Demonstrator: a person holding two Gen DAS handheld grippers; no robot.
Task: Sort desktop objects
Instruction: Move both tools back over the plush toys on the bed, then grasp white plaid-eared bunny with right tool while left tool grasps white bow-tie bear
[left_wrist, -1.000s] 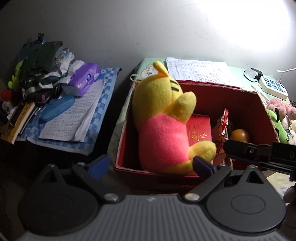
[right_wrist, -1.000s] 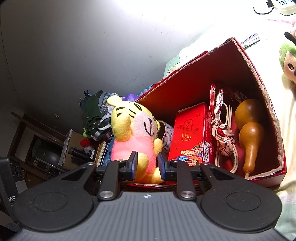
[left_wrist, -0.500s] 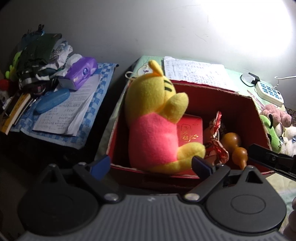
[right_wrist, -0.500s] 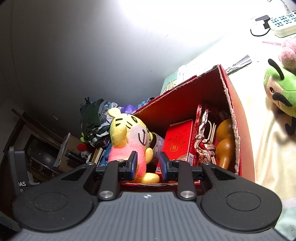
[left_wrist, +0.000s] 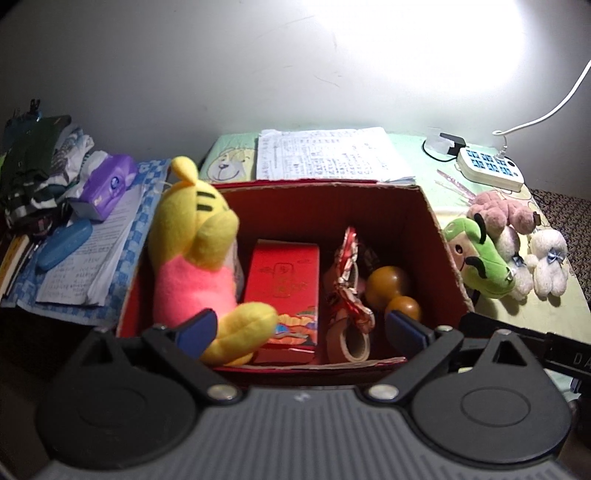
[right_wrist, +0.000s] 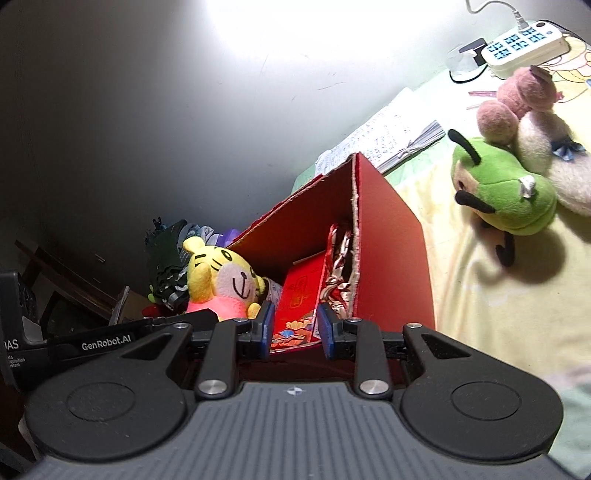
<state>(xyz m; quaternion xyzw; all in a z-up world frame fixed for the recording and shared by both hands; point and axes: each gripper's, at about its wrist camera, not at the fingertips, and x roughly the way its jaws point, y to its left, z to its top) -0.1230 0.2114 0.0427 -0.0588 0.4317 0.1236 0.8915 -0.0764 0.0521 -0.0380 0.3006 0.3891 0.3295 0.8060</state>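
Sorting is gathering loose desktop things into the red cardboard box (left_wrist: 439, 236): the yellow tiger plush (left_wrist: 195, 254) in a pink shirt is sitting upright at its left end, beside a red gift packet (left_wrist: 284, 284), a tape roll (left_wrist: 349, 341) and a brown gourd (left_wrist: 391, 291). The left gripper (left_wrist: 301, 328) is hovering over the box's near edge, jaws opening wide with nothing pressed between them. The right gripper (right_wrist: 295, 328) is closing slightly, empty. A green plush (right_wrist: 506, 199) is lying outside on the bedding, likely awaiting its turn.

tape roll (left_wrist: 349, 341) half hidden, gourd (left_wrist: 391, 291) partly hidden
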